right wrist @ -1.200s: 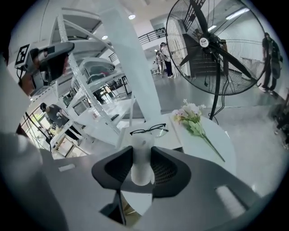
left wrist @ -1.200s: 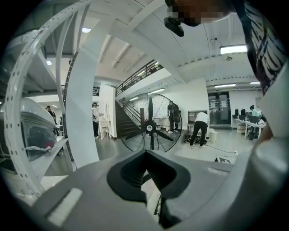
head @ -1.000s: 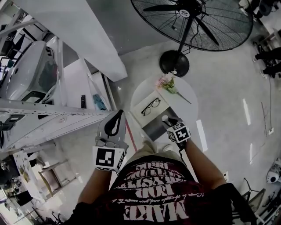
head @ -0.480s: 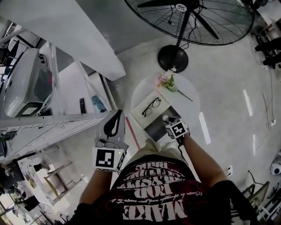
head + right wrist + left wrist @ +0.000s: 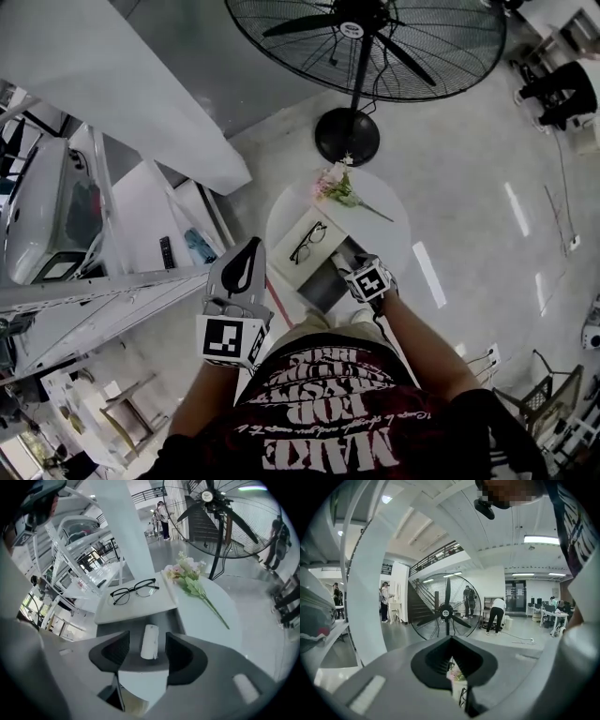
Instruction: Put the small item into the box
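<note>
**On the round tabletop (image 5: 394,234): small item (image 5: 150,642) lying inside the box (image 5: 131,627)**

At the far left of the head view a white metal rack (image 5: 94,281) is seen. Next to it the left gripper (image 5: 251,248) is held at the left of the tabletop, apart from it. Its jaws are pressed together and nothing is kept between them.

Further right, the box is placed on the near-left part of the tabletop, with its dark grey tray open upwards. A white panel (image 5: 140,605) is joined to the far edge of the tray, and black-framed glasses (image 5: 134,590) are laid on it. The small item, a white roll, is lying on the bottom of the dark tray.

The right gripper (image 5: 147,638) is held over the tray with its jaws spread. The roll is seen between them, but a gap is left at each side and it is not touched.

To the right of the panel, pink flowers (image 5: 190,576) with a green stem are laid on the tabletop. Behind the tabletop a large black fan (image 5: 220,508) is standing on the floor (image 5: 469,169).
</note>
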`<action>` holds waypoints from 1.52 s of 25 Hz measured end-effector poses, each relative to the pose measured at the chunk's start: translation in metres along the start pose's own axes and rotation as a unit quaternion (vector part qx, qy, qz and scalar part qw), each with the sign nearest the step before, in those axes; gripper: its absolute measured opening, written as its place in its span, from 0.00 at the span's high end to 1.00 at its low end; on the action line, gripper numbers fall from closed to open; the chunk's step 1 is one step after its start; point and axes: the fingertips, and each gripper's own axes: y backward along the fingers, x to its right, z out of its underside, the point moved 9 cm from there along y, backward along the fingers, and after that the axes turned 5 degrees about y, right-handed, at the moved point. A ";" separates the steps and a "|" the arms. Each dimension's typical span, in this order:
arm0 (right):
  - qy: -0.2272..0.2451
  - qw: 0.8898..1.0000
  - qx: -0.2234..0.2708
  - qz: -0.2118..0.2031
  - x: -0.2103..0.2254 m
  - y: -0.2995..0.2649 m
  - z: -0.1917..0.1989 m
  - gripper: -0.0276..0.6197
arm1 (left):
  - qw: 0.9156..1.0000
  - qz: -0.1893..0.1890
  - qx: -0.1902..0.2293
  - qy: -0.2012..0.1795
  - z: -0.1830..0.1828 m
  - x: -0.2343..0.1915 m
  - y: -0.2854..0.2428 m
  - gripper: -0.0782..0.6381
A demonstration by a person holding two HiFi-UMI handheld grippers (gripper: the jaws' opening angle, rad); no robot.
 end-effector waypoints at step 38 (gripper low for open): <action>0.081 0.857 0.493 0.127 -0.070 0.378 -0.156 0.91 | 0.993 0.063 0.090 -0.038 -0.080 -0.008 0.012 0.89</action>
